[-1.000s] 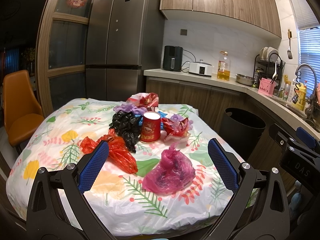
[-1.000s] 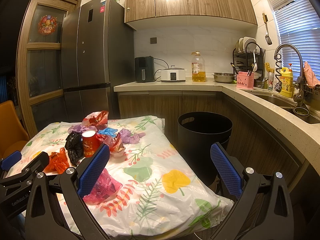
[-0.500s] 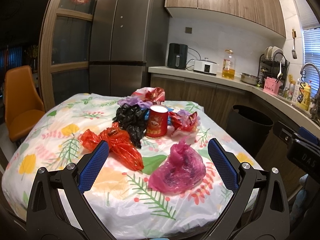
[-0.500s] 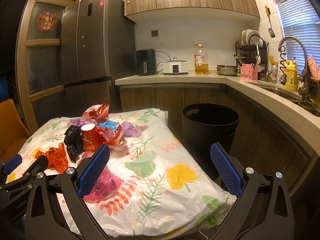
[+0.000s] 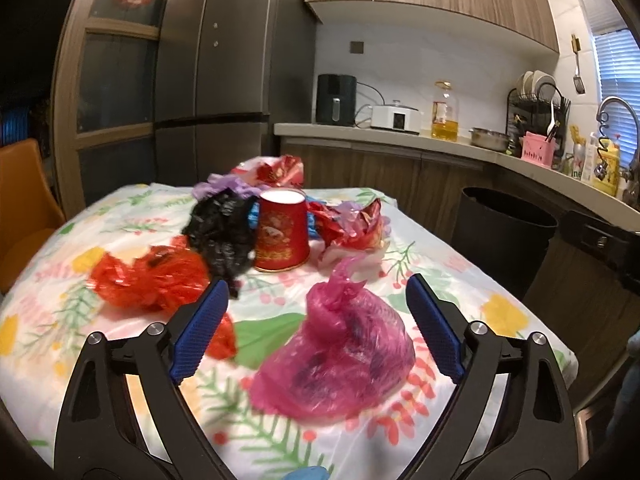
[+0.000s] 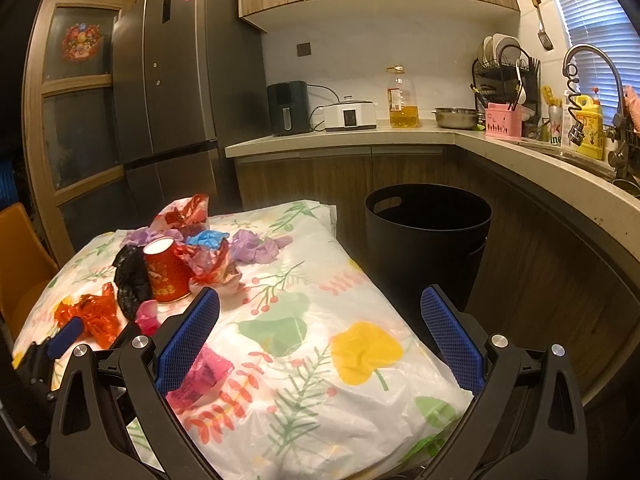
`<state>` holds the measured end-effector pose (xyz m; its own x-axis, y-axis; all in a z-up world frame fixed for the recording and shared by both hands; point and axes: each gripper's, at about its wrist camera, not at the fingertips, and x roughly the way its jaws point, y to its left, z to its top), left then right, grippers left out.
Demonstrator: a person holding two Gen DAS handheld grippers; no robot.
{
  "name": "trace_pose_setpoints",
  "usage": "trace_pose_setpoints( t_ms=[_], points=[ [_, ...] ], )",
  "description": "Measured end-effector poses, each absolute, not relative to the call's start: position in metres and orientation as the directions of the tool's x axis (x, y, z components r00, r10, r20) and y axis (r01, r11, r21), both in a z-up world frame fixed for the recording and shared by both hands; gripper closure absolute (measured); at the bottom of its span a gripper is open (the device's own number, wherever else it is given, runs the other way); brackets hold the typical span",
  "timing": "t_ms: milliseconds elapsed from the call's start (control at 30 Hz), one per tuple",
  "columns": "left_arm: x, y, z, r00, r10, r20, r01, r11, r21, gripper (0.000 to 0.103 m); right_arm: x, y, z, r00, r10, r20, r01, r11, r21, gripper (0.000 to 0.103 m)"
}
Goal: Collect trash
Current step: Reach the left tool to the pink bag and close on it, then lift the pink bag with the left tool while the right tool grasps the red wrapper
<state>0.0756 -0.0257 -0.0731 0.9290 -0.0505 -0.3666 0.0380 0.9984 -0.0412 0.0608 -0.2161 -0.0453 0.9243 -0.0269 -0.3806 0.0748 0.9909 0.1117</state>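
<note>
Left gripper (image 5: 316,322) spread wide, blue pads apart, nothing held; framed between the fingers and just beyond them, a crumpled pink plastic bag (image 5: 340,354) lying on the floral tablecloth (image 5: 496,312), not touched by either pad. Farther back, an upside-down red paper cup (image 5: 281,236) at table centre, a black crumpled bag (image 5: 222,236) touching its left side, a red foil wrapper (image 5: 352,226) to its right. Red-orange plastic bag (image 5: 148,276) to the near left, partly behind the left finger pad (image 5: 198,330). Purple scraps and a red-and-white bag at the far edge of the pile, blurred. Right gripper (image 6: 318,340) also wide, holding nothing, over the right half of the table above bare cloth; the trash pile well to its left, the pink bag partly hidden behind its left finger. Black trash bin (image 6: 428,248) on the floor just beyond the table's far right corner, mouth uncovered, inside dark, against the counter cabinets (image 6: 532,248). Fridge (image 6: 176,92) at the far left.
</note>
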Motion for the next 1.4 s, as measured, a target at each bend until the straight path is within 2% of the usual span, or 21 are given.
trace_pose_setpoints(
  t_ms=[67, 133, 333, 367, 567, 867, 1133, 1400],
  points=[
    [0.089, -0.029, -0.08, 0.92, -0.051, -0.389, 0.042, 0.999, -0.031, 0.019, 0.069, -0.218, -0.049, 0.92, -0.023, -0.39, 0.074, 0.99, 0.116, 0.005],
    [0.099, -0.032, -0.086, 0.912, -0.046, -0.408, 0.042, 0.999, -0.019, 0.026, 0.075, -0.22, -0.052, 0.917, -0.018, -0.398, 0.071, 0.99, 0.119, 0.005],
    [0.117, -0.033, -0.105, 0.873, -0.07, -0.482, 0.06, 0.998, -0.036, 0.056, 0.091, -0.216, -0.058, 0.919, 0.018, -0.395, 0.034, 0.992, 0.124, 0.006],
    [0.118, -0.033, -0.107, 0.87, -0.077, -0.486, 0.067, 0.997, -0.038, 0.064, 0.094, -0.214, -0.059, 0.919, 0.029, -0.393, 0.022, 0.992, 0.124, 0.006],
    [0.115, -0.026, -0.106, 0.876, -0.101, -0.472, 0.066, 0.994, -0.09, 0.077, 0.108, -0.2, -0.06, 0.919, 0.08, -0.385, -0.034, 0.991, 0.127, 0.009],
    [0.089, 0.001, -0.074, 0.909, -0.054, -0.412, -0.015, 0.986, -0.164, 0.079, 0.127, -0.191, -0.067, 0.916, 0.123, -0.383, -0.078, 0.988, 0.132, 0.013],
    [0.079, 0.026, -0.057, 0.922, 0.041, -0.385, -0.116, 0.978, -0.173, 0.079, 0.165, -0.168, -0.079, 0.894, 0.193, -0.403, -0.145, 0.979, 0.146, 0.026],
    [0.088, 0.035, -0.054, 0.919, 0.077, -0.387, -0.155, 0.973, -0.174, 0.079, 0.216, -0.152, -0.094, 0.861, 0.237, -0.45, -0.171, 0.968, 0.182, 0.039]
  ],
)
